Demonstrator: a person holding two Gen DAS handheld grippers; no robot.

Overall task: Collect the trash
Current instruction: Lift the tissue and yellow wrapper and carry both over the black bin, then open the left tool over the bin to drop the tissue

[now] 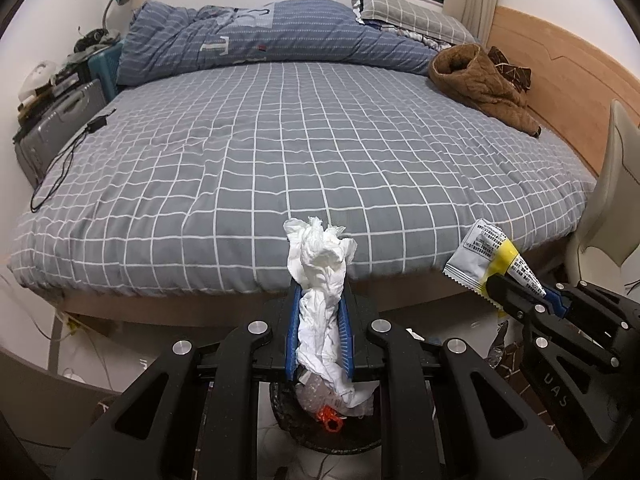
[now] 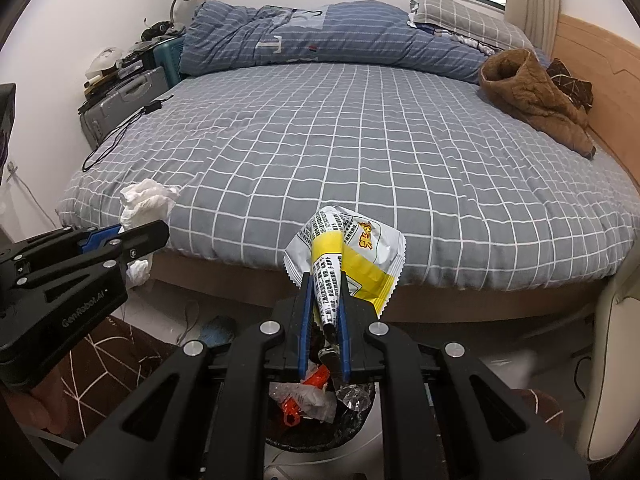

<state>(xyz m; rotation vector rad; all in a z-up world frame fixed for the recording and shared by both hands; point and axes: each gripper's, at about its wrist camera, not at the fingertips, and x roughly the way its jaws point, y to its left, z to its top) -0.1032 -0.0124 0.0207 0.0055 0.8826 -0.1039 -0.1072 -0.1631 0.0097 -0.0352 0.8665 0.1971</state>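
My left gripper (image 1: 320,300) is shut on a crumpled white tissue (image 1: 322,268), which sticks out past the blue pads and hangs down behind them. My right gripper (image 2: 325,292) is shut on a white and yellow snack wrapper (image 2: 352,248) with printed text. Each gripper shows in the other's view: the right one (image 1: 496,284) with the wrapper (image 1: 476,256) at the right, the left one (image 2: 156,232) with the tissue (image 2: 146,200) at the left. Below both sits a dark bin (image 1: 288,420) holding clear plastic and an orange scrap (image 2: 294,412); its rim (image 2: 352,436) lies under the right gripper.
A bed with a grey checked cover (image 1: 300,152) fills the view ahead, its near edge just beyond the grippers. On it lie a blue duvet (image 1: 260,36), a brown garment (image 1: 476,80) and a black cable (image 1: 64,160). A suitcase (image 1: 56,120) stands left, a chair (image 1: 612,200) right.
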